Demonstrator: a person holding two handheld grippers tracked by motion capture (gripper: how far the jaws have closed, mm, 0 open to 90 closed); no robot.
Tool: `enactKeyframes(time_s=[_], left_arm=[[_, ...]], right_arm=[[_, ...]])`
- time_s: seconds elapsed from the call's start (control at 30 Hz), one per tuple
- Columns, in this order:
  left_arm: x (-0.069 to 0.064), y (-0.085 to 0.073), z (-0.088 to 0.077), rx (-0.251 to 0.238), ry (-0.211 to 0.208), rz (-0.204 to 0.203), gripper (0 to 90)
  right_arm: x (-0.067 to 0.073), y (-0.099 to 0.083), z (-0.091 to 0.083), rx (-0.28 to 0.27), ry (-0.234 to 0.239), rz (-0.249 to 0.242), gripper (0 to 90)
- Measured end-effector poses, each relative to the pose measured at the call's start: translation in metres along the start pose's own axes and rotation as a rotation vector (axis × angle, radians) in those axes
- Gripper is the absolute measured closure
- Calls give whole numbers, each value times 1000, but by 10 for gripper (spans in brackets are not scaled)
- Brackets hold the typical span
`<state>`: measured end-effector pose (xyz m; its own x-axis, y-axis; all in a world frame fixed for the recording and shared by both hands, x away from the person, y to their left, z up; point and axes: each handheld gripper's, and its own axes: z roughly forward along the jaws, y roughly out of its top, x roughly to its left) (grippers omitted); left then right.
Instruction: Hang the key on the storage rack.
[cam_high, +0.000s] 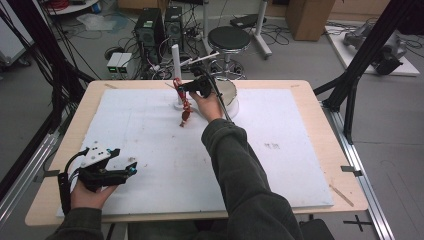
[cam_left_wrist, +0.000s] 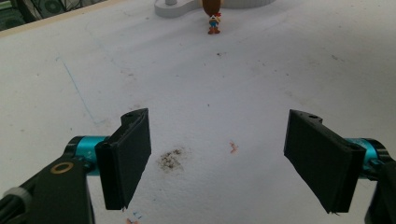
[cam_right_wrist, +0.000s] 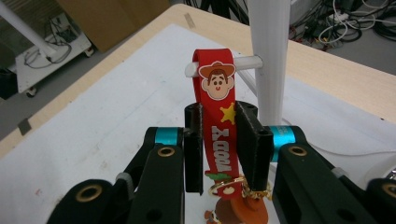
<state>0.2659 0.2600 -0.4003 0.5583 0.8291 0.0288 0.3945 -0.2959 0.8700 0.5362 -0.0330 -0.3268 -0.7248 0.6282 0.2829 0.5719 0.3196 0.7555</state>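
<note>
Toward the far edge of the white mat (cam_high: 280, 165), our right gripper (cam_right_wrist: 219, 140) has its jaws pressed against both sides of a red Woody keychain strap (cam_right_wrist: 215, 116), whose loop hangs over the short horizontal peg (cam_right_wrist: 250, 62) of a white stand (cam_high: 176, 60). Just right of the stand sits a round white dish (cam_high: 231, 97), so we have little room on that side, while the near and right parts of the mat lie open. Our left gripper (cam_high: 117, 172) rests near the mat's near-left corner, close to the table edge (cam_high: 45, 210), jaws spread wide over bare mat. The strap is bright red with a cartoon cowboy face, a yellow star and white lettering; a gold ring links it to a small figure charm (cam_high: 185, 117) dangling below, just above the mat.
</note>
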Motion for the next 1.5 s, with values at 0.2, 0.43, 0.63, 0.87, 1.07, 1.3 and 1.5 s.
enactKeyframes(time_s=[0.2,0.43,0.63,0.87,1.07,1.3,1.5], left_arm=[[0,0,0,0,-1,4,234],[0,0,0,-1,-1,0,234],[0,0,0,1,0,4,234],[0,0,0,4,2,7,234],[-1,0,0,1,4,6,234],[-1,1,1,8,5,15,236],[-2,1,1,10,9,15,236]], right_arm=[[0,-1,2,6,-21,0,721],[-1,-1,1,3,-22,5,671],[-3,-1,-6,-2,-20,0,664],[-2,-1,-18,-23,-6,-13,626],[-6,-10,-29,-45,-5,-32,571],[-13,-16,-43,-44,49,-6,503],[-13,-18,-54,-67,45,-30,463]])
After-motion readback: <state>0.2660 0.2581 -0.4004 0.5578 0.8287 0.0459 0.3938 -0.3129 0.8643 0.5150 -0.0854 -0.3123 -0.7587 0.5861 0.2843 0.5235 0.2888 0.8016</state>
